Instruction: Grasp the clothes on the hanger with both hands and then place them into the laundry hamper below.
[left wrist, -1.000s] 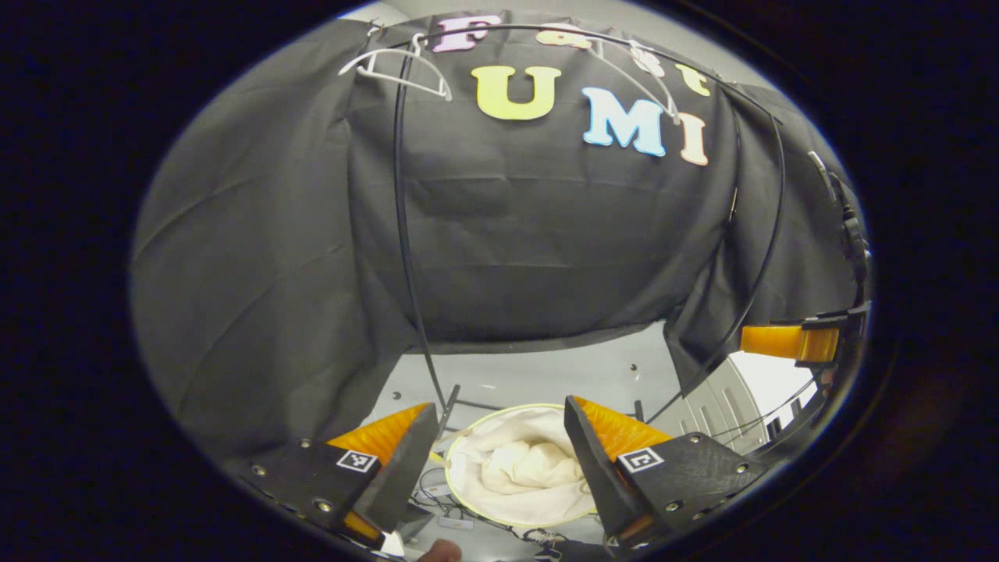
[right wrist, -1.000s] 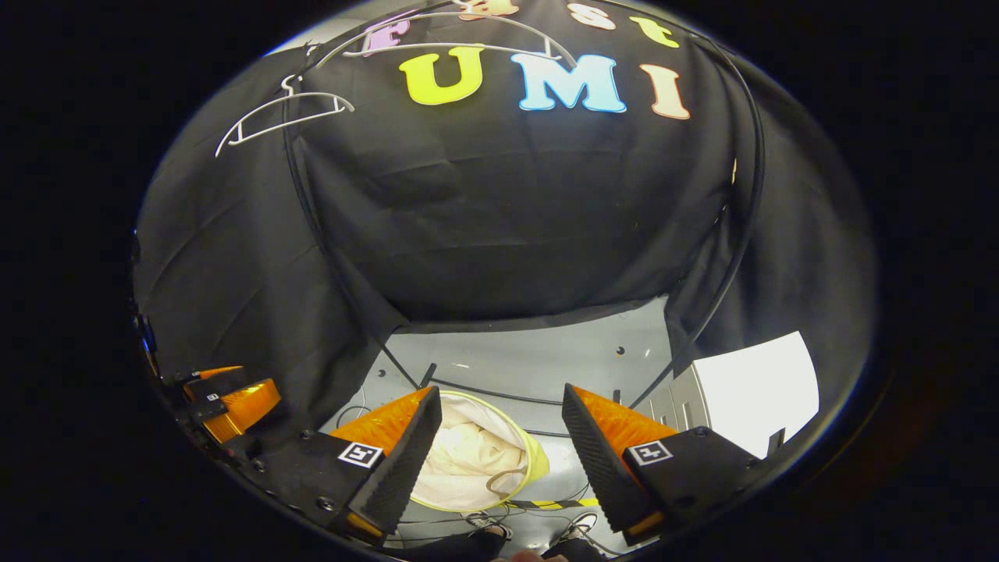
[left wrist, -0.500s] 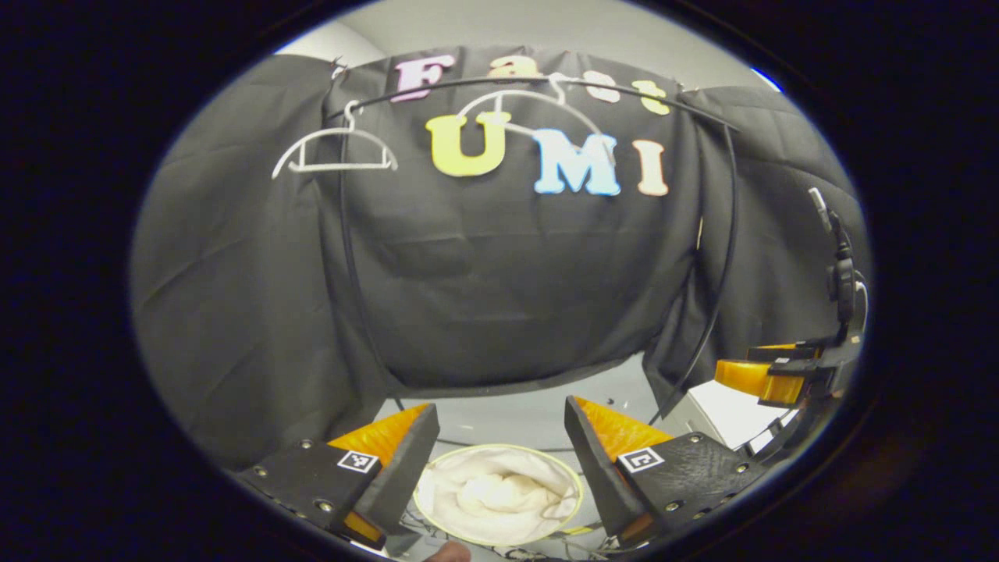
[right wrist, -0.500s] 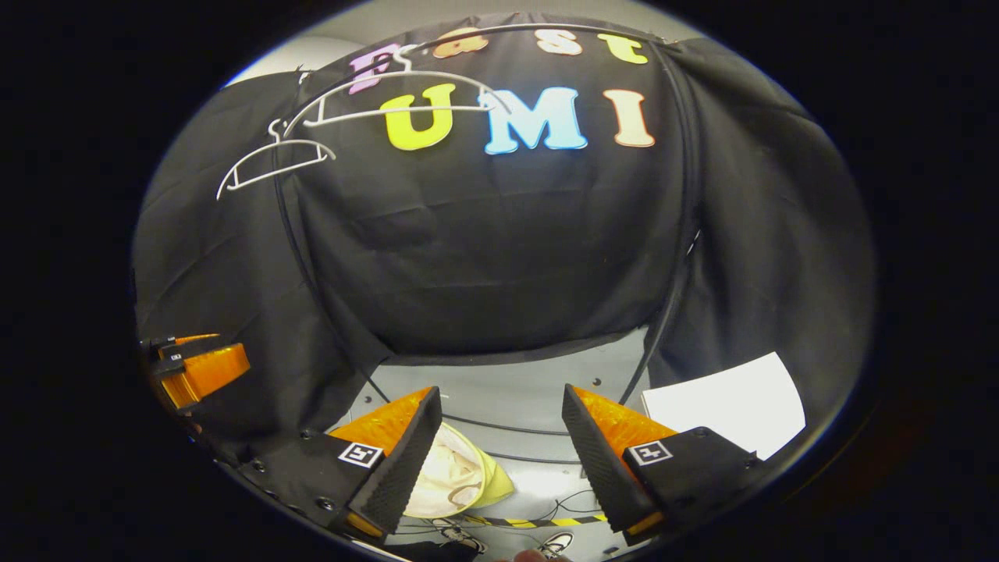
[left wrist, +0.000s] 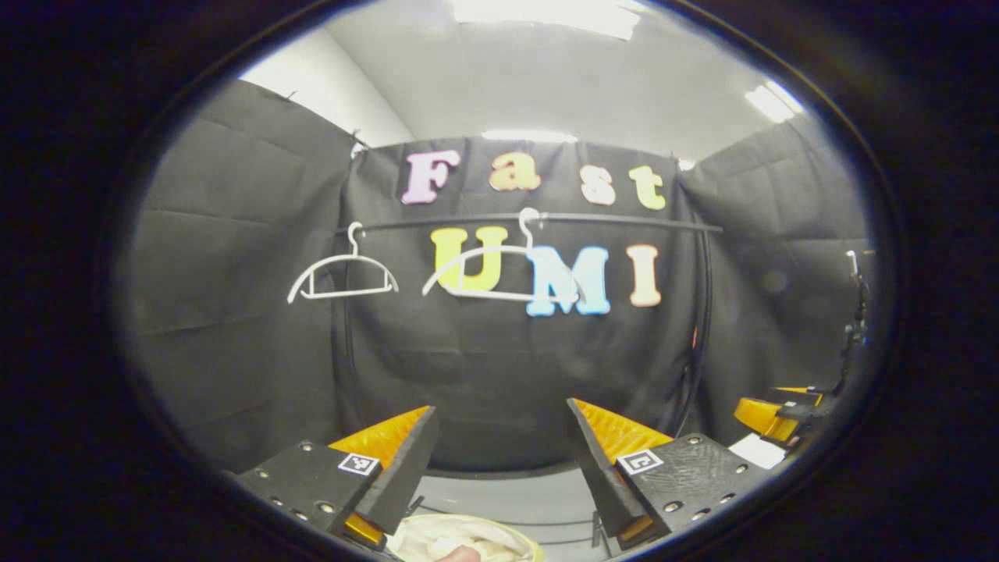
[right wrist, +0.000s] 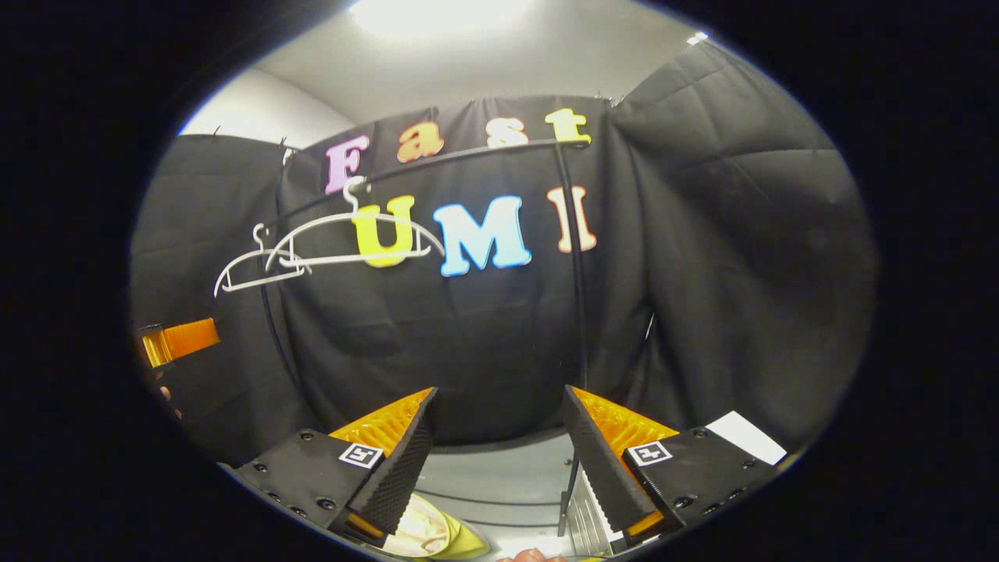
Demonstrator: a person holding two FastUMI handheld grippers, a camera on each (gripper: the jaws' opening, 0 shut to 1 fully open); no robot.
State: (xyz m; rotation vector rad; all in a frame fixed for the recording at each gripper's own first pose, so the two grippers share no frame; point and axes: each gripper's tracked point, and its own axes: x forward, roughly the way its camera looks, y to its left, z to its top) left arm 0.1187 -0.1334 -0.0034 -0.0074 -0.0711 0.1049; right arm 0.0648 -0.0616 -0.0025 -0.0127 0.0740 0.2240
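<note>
Two bare white hangers (left wrist: 343, 275) (left wrist: 499, 273) hang on the black rail (left wrist: 609, 222), with no clothes on them. Cream clothes (left wrist: 456, 545) lie inside the yellow-rimmed laundry hamper (left wrist: 523, 542) at the bottom edge of the left gripper view, below my left gripper (left wrist: 499, 460), which is open and holds nothing. My right gripper (right wrist: 497, 457) is open and holds nothing too. The hamper (right wrist: 453, 540) peeks out low between its fingers in the right gripper view. The right gripper (left wrist: 769, 412) shows at the right edge of the left gripper view, and the left gripper (right wrist: 178, 340) at the left edge of the right gripper view.
The rack's black upright poles (right wrist: 577, 257) (left wrist: 347, 343) stand in front of the cloth wall. A grey floor (right wrist: 499, 484) lies below. A white cabinet (right wrist: 745, 437) sits at the right. A fingertip (left wrist: 459, 554) shows at the bottom edge.
Both grippers have risen and tilted upward, so the hamper has slid to the bottom edge and the hangers and ceiling have come into the middle. Both stay open.
</note>
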